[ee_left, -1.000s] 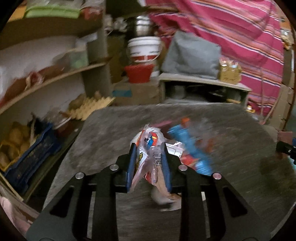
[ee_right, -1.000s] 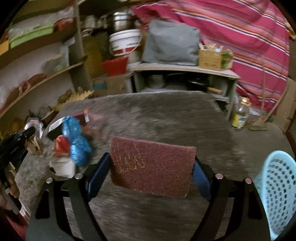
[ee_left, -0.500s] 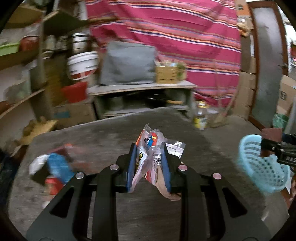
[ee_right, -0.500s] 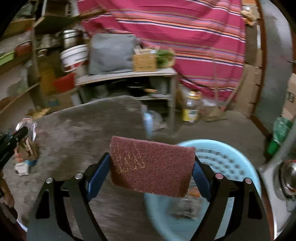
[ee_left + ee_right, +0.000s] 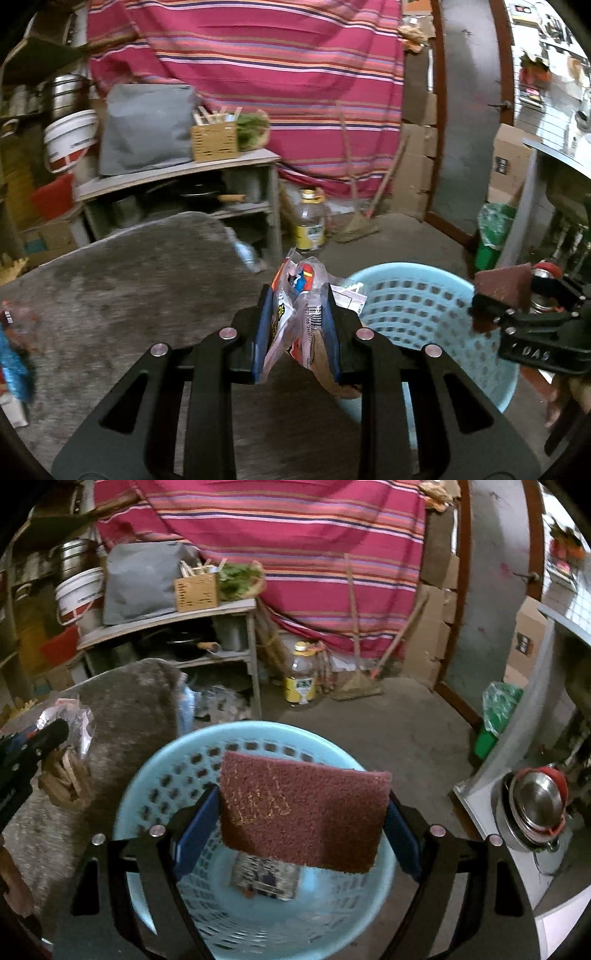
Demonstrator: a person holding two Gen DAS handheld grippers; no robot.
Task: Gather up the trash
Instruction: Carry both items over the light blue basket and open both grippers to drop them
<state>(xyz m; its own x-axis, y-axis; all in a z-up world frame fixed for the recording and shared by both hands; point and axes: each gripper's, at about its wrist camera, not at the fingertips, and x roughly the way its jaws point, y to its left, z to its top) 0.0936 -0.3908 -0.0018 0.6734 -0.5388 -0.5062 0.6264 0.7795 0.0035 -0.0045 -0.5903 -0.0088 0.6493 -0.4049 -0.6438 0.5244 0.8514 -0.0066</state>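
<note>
Cluttered storeroom, grey table (image 5: 122, 280) at left, a striped cloth behind. Right gripper (image 5: 301, 821) clamps a maroon scouring pad (image 5: 301, 808) directly over the pale blue basket (image 5: 155, 775), where one wrapper (image 5: 264, 877) lies. Spreading those jaws here should drop it cleanly. Left gripper (image 5: 295, 332) pinches a bundle of snack wrappers (image 5: 295, 314) just short of the near rim; it should carry farther right before letting go. More litter (image 5: 13, 362) sits on the table's left edge.
</note>
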